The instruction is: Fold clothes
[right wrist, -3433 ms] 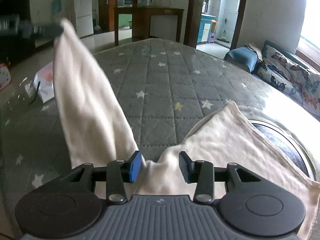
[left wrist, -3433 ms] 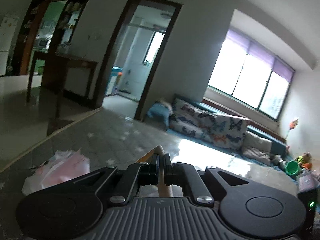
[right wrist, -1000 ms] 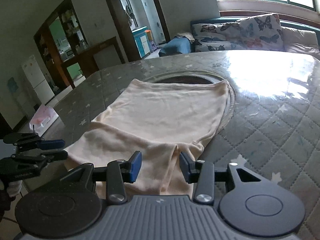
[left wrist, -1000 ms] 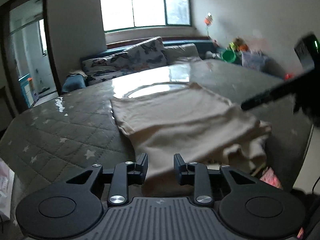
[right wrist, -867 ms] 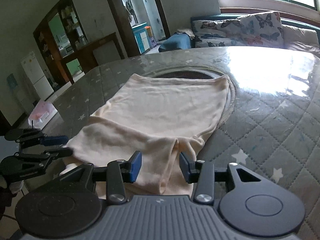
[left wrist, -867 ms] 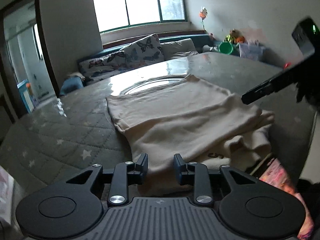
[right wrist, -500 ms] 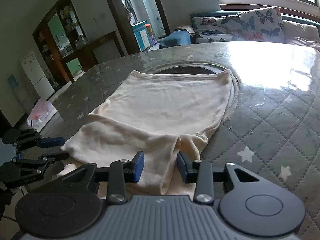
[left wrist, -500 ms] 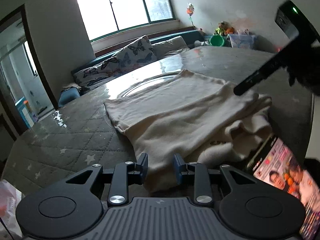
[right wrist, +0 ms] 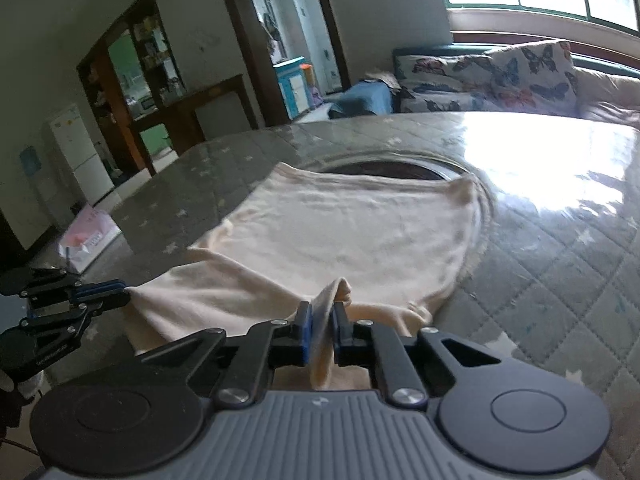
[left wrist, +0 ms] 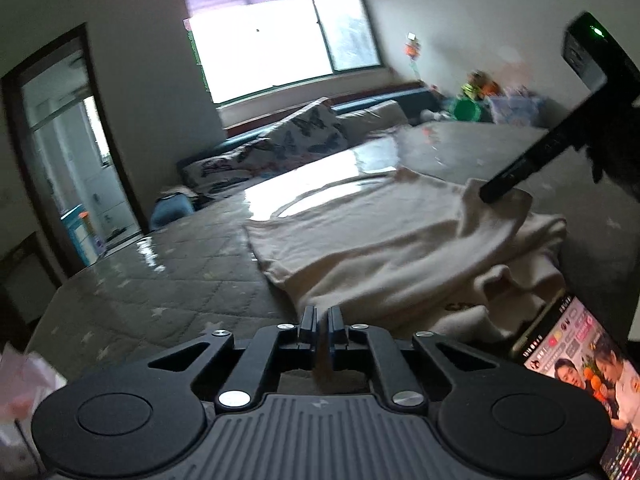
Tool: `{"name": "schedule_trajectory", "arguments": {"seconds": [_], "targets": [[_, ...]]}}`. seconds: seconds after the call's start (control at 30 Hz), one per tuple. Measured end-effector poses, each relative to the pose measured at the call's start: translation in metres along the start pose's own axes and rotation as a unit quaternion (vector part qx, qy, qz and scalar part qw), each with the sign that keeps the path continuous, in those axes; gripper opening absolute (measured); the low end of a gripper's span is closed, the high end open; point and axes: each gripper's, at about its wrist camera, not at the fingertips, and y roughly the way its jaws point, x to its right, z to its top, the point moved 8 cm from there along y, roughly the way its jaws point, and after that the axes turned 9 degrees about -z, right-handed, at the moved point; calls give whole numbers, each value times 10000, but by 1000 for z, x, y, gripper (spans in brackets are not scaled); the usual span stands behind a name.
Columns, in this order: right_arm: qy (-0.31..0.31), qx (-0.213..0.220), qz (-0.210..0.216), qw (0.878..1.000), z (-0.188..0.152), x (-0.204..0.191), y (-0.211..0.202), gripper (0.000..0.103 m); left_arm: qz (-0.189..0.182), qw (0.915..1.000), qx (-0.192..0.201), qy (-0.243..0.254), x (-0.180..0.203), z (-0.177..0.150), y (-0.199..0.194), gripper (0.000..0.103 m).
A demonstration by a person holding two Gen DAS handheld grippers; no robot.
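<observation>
We look across a round table (right wrist: 560, 248) covered by a grey quilted cloth with pale stars, under glossy clear plastic that glares in the window light. On it lies a cream garment (right wrist: 344, 232) (left wrist: 384, 240), spread flat over the far part and rumpled at the near edge, where it hangs slightly over the table's rim. Behind the table runs a sofa (right wrist: 488, 76) with butterfly-print cushions. A pink-and-white packet (right wrist: 90, 236) sits near the table's left edge in the right wrist view, and a lit phone screen (left wrist: 580, 364) shows at the lower right of the left wrist view.

Our right gripper (right wrist: 320, 328) is clamped on a raised fold of the garment's near edge, cloth standing up between the blue-padded fingers (right wrist: 304, 332). Our left gripper (left wrist: 321, 322) (right wrist: 108, 294) has its fingers pinched together on the garment's near left corner.
</observation>
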Motion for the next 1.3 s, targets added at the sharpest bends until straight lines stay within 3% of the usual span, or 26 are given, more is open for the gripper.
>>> {"name": "schedule_trajectory", "arguments": {"seconds": [0.17, 0.37, 0.43, 0.47, 0.5, 0.63, 0.8, 1.07, 1.3], "targets": [[-64, -13, 121, 9999, 0, -9, 4, 9, 269, 9990, -146, -329, -17, -10, -3, 3], [101, -118, 85, 9998, -4, 1, 8, 13, 68, 9971, -321, -680, -29, -10, -5, 6], [164, -154, 74, 9997, -5, 4, 9, 20, -75, 9960, -305, -840, -32, 1, -1, 16], [181, -166, 53, 9997, -6, 5, 9, 20, -114, 9954, -289, -910, -33, 6, 1, 29], [173, -168, 24, 9997, -6, 6, 10, 20, -187, 9949, -267, -958, -33, 12, 5, 34], [40, -38, -116, 9999, 0, 6, 4, 20, -390, 9926, -440, -1059, -29, 18, 25, 34], [-353, 60, 473, 9982, 32, -22, 0, 20, -453, 9927, -525, -987, -15, 10, 25, 34], [-1303, -473, 1370, 9808, 54, -105, 71, 20, -419, 9926, -453, -1042, -11, 1, 18, 34], [-1966, -828, 1435, 9664, 47, -139, 107, 20, -512, 9920, -374, -1092, -11, -2, 16, 34]]}}
